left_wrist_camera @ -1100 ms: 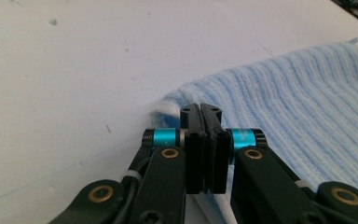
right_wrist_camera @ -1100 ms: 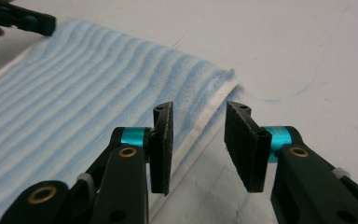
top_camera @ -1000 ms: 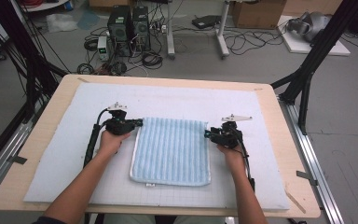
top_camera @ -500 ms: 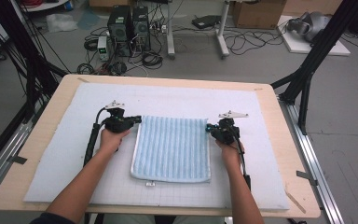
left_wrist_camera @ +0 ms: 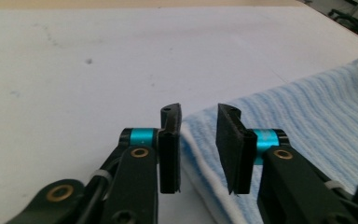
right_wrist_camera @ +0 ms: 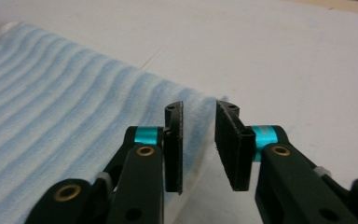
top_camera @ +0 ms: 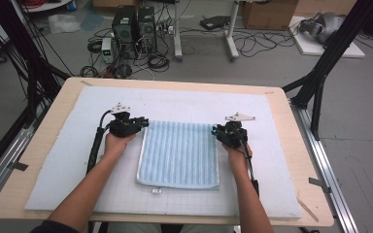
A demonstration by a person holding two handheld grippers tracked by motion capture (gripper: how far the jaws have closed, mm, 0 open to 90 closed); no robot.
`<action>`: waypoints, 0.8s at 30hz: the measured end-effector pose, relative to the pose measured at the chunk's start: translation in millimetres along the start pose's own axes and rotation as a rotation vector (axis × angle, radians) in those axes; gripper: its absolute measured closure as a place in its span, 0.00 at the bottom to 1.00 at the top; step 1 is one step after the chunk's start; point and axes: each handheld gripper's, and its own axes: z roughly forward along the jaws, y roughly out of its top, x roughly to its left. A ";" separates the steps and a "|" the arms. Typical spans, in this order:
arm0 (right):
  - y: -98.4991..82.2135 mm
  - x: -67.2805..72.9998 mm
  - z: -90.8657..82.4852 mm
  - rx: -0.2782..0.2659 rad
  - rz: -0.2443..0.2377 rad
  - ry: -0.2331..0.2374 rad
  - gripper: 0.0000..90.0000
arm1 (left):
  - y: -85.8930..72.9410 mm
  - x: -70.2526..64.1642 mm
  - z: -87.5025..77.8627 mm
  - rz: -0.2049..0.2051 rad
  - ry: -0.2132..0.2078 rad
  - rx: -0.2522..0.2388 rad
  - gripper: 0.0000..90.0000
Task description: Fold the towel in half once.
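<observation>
a: cluttered floor behind, cables and black computer towers [top_camera: 133, 24]; up front a pale wooden worktop [top_camera: 301, 145] under a white gridded mat [top_camera: 184, 104].

b: and on the mat?

a: light blue ribbed terry towel [top_camera: 179, 154], folded to a rectangle, lying flat at the middle, white hem along its left side, small tag poking out at the near edge.

b: left tool [top_camera: 143, 122]?

a: parked at the towel's far left corner. jaws just been opening, now a small gap apart in the left gripper view [left_wrist_camera: 199, 140], the folded corner lying in and below that gap, pads not pressing it.

b: right tool [top_camera: 215, 132]?

a: same at the far right corner. jaws just opened a little too [right_wrist_camera: 199, 140], towel edge under the gap, nothing pinched.

b: compared with a moment ago?

a: both sat closed at those corners half a second back; towel unmoved since. looks like a release after laying the fold down, so this fold probably finished; could equally be a fresh bite being set up.

b: textures?

a: soft, ridged pile in lengthwise stripes, thick doubled edge; flat black rubbery pads, teal collars behind them; mat matte, faintly scuffed.
</observation>
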 end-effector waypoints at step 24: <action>-6.9 -11.2 -40.7 -0.007 0.010 -0.072 0.57 | -12.5 11.0 -20.9 0.037 -0.059 -0.038 0.66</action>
